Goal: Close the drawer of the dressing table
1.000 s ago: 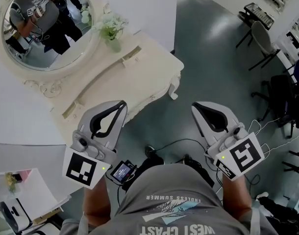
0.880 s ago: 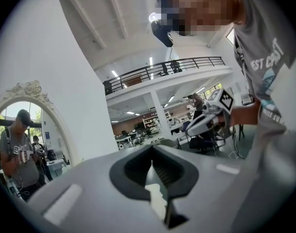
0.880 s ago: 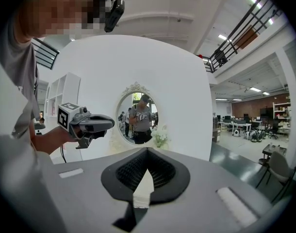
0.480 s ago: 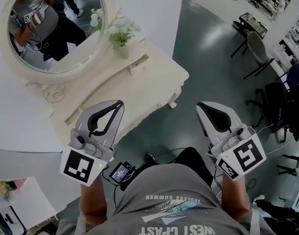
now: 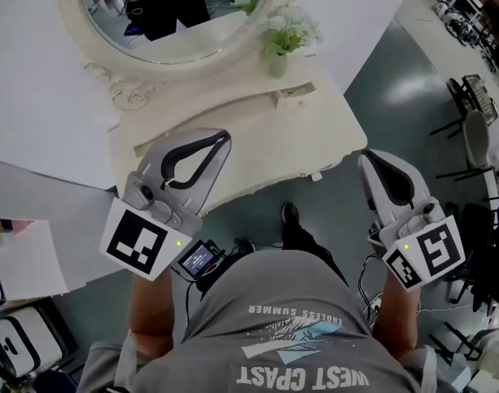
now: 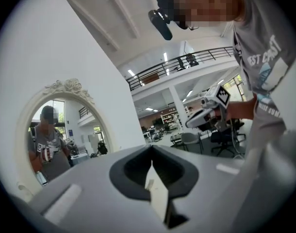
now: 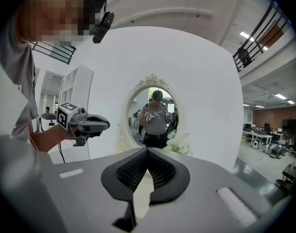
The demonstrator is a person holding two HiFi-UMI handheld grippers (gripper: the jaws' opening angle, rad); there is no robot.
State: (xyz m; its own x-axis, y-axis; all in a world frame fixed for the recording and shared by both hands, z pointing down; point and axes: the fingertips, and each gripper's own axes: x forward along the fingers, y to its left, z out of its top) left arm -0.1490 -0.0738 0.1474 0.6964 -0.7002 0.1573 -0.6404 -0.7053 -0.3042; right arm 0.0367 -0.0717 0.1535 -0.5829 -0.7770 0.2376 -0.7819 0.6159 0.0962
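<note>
Drawer front not discernible from above; cream carved dressing counter (image 5: 266, 142) upper centre. Left claw (image 5: 221, 137) over counter's front edge, right claw (image 5: 370, 159) off its corner; both pressed together, empty. Advise: lower, push drawer front squarely.

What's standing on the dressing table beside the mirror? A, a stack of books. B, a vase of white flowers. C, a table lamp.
B: a vase of white flowers stands on the dressing table, close by the oval mirror.
</note>
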